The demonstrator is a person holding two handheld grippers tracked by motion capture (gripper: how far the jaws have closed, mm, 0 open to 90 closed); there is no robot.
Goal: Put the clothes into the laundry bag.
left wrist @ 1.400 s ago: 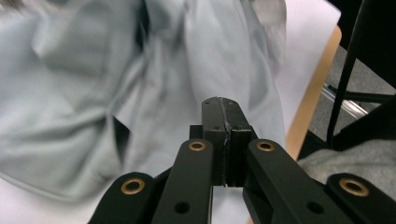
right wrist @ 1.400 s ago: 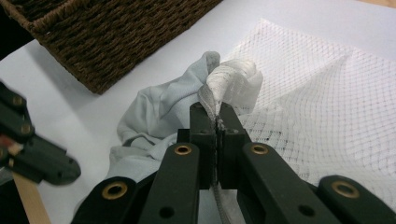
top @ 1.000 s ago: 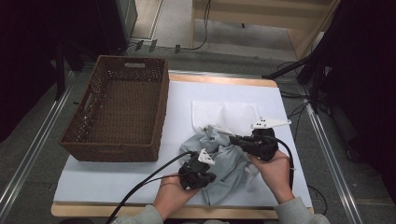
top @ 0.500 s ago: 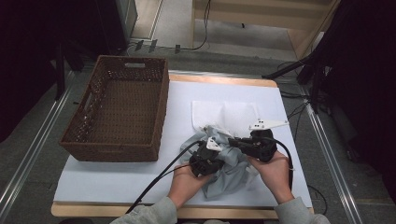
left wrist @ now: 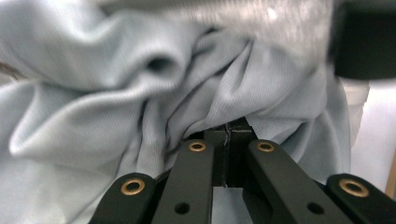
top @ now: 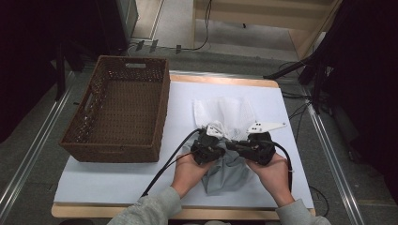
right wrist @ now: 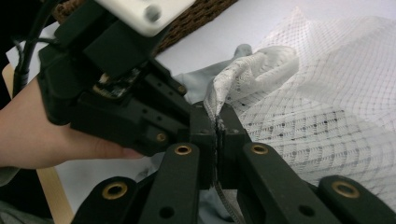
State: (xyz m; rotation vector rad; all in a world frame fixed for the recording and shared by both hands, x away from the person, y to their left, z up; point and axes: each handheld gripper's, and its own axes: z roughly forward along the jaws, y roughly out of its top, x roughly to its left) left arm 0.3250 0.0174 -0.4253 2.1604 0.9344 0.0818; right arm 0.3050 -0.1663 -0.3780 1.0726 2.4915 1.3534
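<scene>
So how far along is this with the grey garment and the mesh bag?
Nothing looks finished: the wicker basket holds nothing visible, and the grey garment lies bunched outside the white mesh bag. In hand: the right gripper is shut on the mesh bag's edge, and the left gripper is shut on a fold of the garment. Probably left: getting the garment into the bag.

Soft ribbed cloth (left wrist: pixel 93 116), perhaps cotton
</scene>
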